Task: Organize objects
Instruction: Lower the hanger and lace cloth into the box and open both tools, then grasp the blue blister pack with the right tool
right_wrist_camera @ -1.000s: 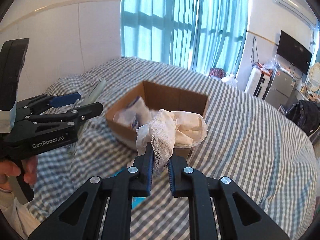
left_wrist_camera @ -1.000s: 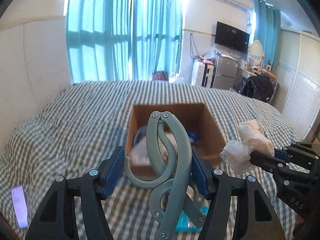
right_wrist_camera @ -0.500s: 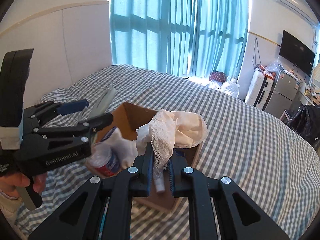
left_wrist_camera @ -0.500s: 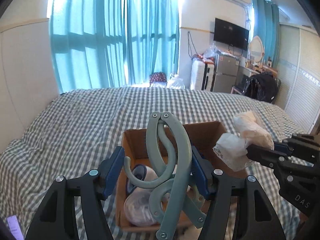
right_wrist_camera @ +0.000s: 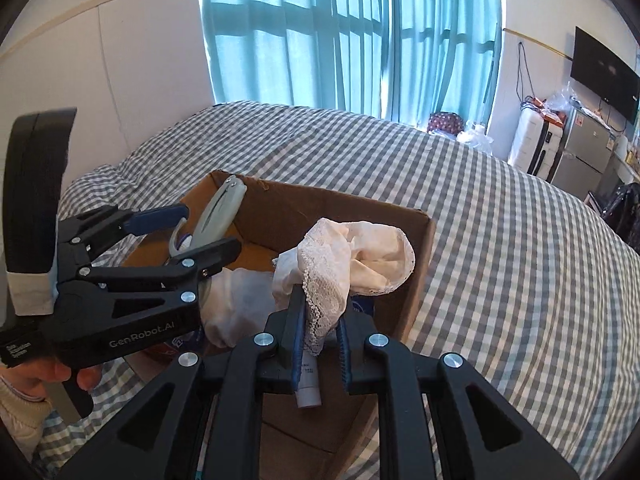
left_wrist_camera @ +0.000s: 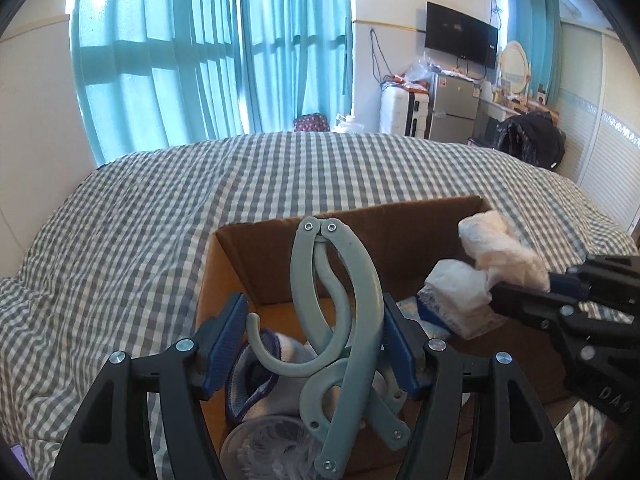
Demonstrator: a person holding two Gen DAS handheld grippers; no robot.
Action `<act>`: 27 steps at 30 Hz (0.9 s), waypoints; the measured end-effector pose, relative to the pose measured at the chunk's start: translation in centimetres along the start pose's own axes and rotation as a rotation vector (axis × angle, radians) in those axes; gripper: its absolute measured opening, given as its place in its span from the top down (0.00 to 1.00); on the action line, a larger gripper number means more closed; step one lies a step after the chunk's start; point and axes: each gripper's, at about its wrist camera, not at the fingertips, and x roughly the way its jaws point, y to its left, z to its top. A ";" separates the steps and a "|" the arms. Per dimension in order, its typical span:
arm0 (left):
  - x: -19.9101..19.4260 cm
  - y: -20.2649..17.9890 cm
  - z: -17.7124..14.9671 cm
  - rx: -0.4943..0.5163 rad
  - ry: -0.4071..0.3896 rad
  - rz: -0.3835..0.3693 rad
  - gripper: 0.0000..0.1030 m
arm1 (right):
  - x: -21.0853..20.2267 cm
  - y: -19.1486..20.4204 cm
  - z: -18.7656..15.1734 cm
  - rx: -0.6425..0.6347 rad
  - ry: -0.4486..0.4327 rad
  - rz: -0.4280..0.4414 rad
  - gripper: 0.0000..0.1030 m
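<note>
In the left wrist view, the left gripper (left_wrist_camera: 316, 344) has its blue-padded fingers (left_wrist_camera: 228, 336) set fairly wide apart, yet they clamp a folded grey-green plastic hanger (left_wrist_camera: 340, 320) between them; the hanger stands upright, its hinged top rising ahead of the fingertips and its hook curling toward the left finger. Directly beyond and beneath the fingers sits an open cardboard box (left_wrist_camera: 360, 224) on a grey-and-white checked bedspread (left_wrist_camera: 160, 216). Under the fingers, inside the box, lie a blue-trimmed cloth (left_wrist_camera: 256, 384) and a round clear plastic item (left_wrist_camera: 272, 452) that is too blurred to identify. To the right, the right gripper (left_wrist_camera: 516, 292) reaches in over the box, holding a bundle of white lace fabric (left_wrist_camera: 492, 256). In the right wrist view, the right gripper (right_wrist_camera: 320, 324) has its fingers closed tight on that lace fabric (right_wrist_camera: 352, 260), which bunches up just past the fingertips above the box (right_wrist_camera: 420, 264). Below the fingers a small white tube (right_wrist_camera: 308, 384) lies in the box, with another white cloth (right_wrist_camera: 236, 300) to the left. Farther left, the left gripper (right_wrist_camera: 192, 232), held in a hand (right_wrist_camera: 60, 372), keeps the hanger (right_wrist_camera: 220, 208) over the box's far-left corner.
</note>
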 end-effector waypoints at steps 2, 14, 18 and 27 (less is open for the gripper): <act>-0.7 0.1 -0.1 -0.004 0.001 0.001 0.31 | -0.7 -0.1 -0.1 0.010 -0.011 0.002 0.74; -11.3 1.0 -0.2 -0.033 -0.105 0.064 0.08 | -11.3 2.3 -0.3 -0.002 -0.139 -0.044 0.34; -14.8 1.0 -1.2 -0.044 -0.128 0.092 0.05 | -15.3 3.3 -1.4 -0.034 -0.170 -0.072 0.27; -20.8 0.7 -3.7 -0.057 -0.183 0.083 0.00 | -21.4 6.1 -4.6 -0.038 -0.222 -0.107 0.13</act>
